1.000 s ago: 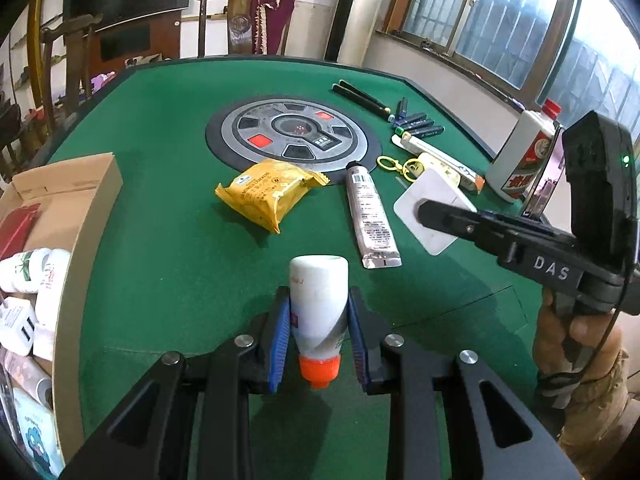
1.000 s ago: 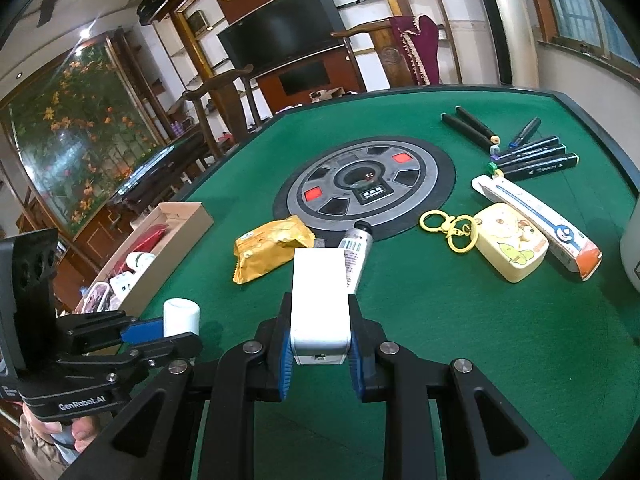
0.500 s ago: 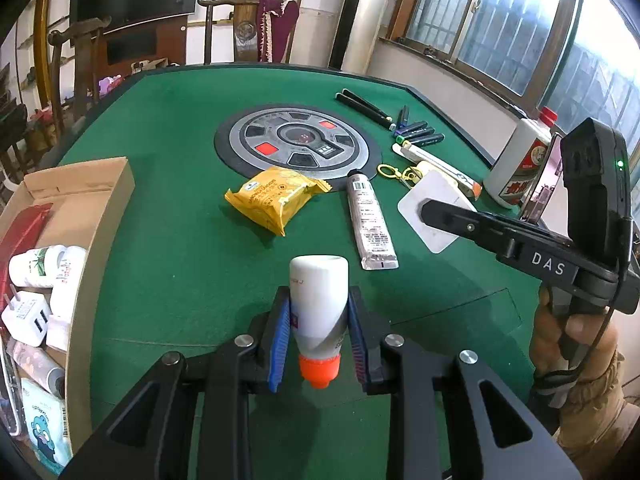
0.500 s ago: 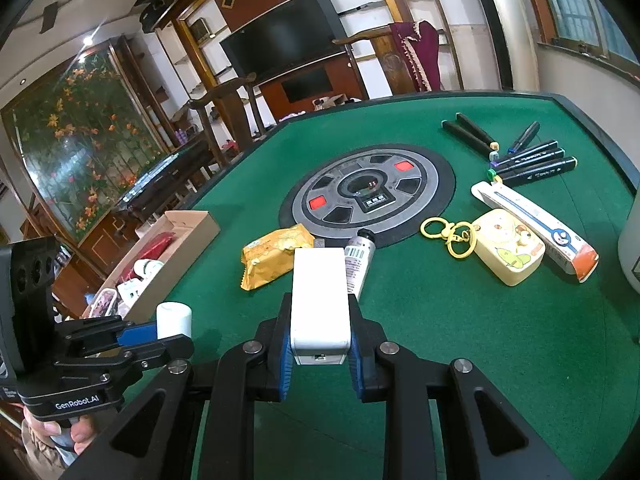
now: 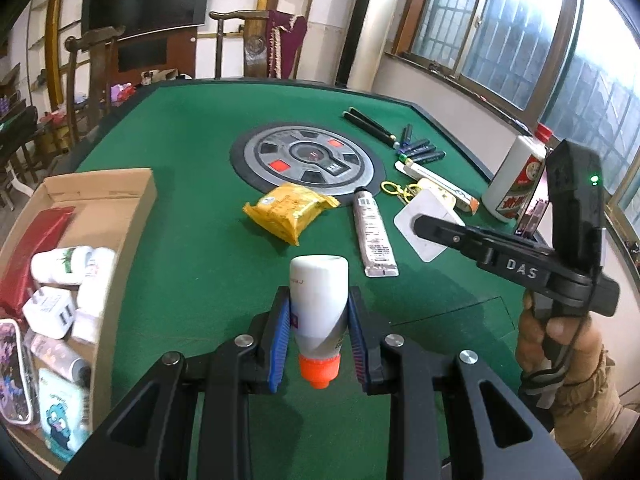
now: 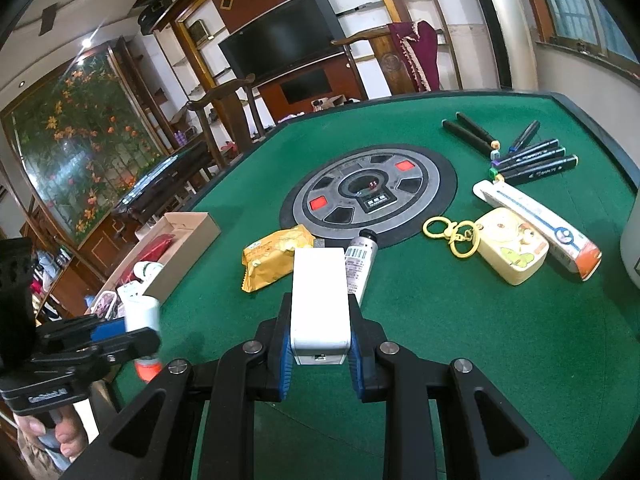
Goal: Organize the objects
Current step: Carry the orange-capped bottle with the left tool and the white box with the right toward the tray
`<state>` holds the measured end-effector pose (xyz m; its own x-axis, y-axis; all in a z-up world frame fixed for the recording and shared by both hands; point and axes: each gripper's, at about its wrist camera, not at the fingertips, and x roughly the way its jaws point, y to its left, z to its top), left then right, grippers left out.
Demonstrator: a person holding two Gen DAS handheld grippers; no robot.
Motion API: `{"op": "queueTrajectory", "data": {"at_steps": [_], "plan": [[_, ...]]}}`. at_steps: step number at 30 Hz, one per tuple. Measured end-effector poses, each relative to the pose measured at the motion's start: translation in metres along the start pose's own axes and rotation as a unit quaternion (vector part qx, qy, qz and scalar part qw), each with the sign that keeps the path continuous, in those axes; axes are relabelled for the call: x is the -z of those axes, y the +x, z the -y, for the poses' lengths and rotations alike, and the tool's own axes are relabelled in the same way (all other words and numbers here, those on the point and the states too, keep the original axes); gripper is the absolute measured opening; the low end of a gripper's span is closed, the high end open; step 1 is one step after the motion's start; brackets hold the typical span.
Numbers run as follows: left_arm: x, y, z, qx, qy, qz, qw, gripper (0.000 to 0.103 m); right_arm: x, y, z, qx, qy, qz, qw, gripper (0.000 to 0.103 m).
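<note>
Two grippers up over green felt table (image 5: 168, 128), each loaded.

Left gripper (image 5: 319, 316): angled down toward table, raised clear of felt. White bottle (image 5: 318, 300) with orange cap clamped between blue pads (image 5: 282, 320), cap end toward camera, white base pointing away and outward past fingertips. Bottle held off table, not touching felt. Seen from right wrist view as left gripper (image 6: 132, 330) at lower left, bottle (image 6: 143, 316) sticking up, orange cap below; hand (image 6: 60, 436) wrapped on handle.

Right gripper (image 6: 320, 332): angled down, hovering above felt. White rectangular block (image 6: 319, 300) pinched between blue pads (image 6: 285, 340), long axis running forward, near end with small port facing camera. Block clear of table. From left wrist view, right gripper (image 5: 424, 226) at right side, block (image 5: 426, 224) at its tip, hand (image 5: 560, 340) and tan sleeve below.

Cardboard box (image 5: 120, 200) at left table edge, near left gripper: red pouch, white bottles, white charger, patterned case inside.

Mid-table, beyond both grippers: yellow snack packet (image 6: 276, 256), silver tube (image 6: 358, 264) just beside it, round grey centre console (image 6: 368, 196).

Right side: yellow keyring case (image 6: 508, 248), long white box (image 6: 536, 224), black markers (image 6: 532, 160), white liquor bottle (image 5: 516, 176) near edge.
</note>
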<state>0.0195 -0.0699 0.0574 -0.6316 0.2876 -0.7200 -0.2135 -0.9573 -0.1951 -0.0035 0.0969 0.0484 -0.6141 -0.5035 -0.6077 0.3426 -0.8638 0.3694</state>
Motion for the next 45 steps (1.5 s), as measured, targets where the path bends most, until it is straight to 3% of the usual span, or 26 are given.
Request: {"op": "queueTrajectory", "data": {"at_steps": [12,31,45], "plan": [[0.008,-0.023,-0.019,-0.05,-0.011,0.024,0.9984,0.027,0.009,0.021,-0.043,-0.048,-0.022,-0.019,0.998,0.024],[0.025,-0.061,-0.054,-0.111,-0.03,0.054,0.9918,0.027,0.019,0.029,-0.047,-0.049,-0.032,-0.03,0.998,0.024],[0.044,-0.138,-0.134,-0.187,-0.107,0.096,0.9719,0.027,0.021,0.037,-0.065,-0.057,-0.049,-0.046,0.996,0.024]]}}
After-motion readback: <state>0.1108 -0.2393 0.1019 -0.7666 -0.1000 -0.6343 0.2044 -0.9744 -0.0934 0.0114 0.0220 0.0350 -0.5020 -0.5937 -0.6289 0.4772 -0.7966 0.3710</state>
